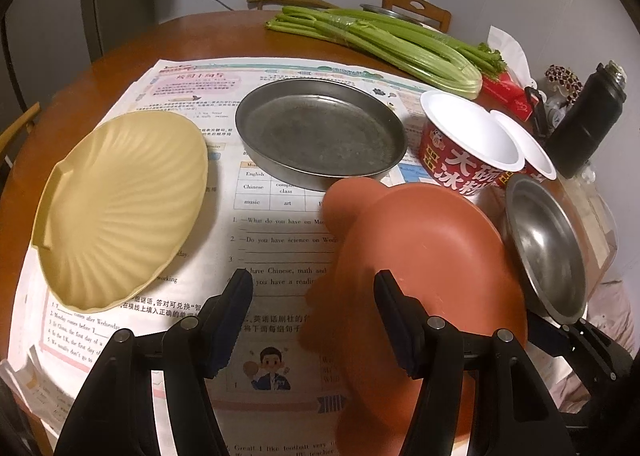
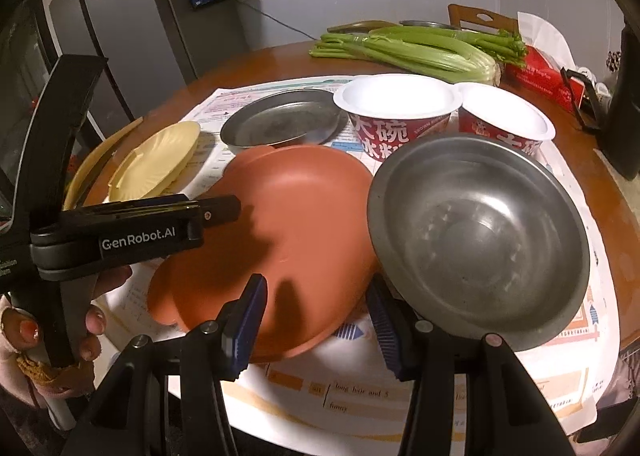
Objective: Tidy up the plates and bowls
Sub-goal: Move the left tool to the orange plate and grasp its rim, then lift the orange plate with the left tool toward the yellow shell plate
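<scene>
An orange plate (image 1: pixel 420 256) (image 2: pixel 300 216) lies on printed paper near the table's front. My left gripper (image 1: pixel 316 296) (image 2: pixel 234 208) hovers open just above its left rim, which shows between the fingers. A steel bowl (image 1: pixel 548 252) (image 2: pixel 480 240) overlaps the plate's right edge and looks tilted. Its near rim lies against the right finger of my right gripper (image 2: pixel 316 296), whose jaws stand apart with nothing pressed between them. Farther back are a flat steel pan (image 1: pixel 320 132) (image 2: pixel 280 120), a yellow shell-shaped plate (image 1: pixel 120 208) (image 2: pixel 160 160) and two red paper bowls (image 1: pixel 472 136) (image 2: pixel 396 100).
Celery (image 1: pixel 392 40) lies across the far side of the round wooden table (image 1: pixel 200 36). A black bottle (image 1: pixel 588 124) and a red box (image 2: pixel 536 76) stand at the right. A hand (image 2: pixel 96 320) holds the left gripper. A fridge (image 2: pixel 120 36) stands behind.
</scene>
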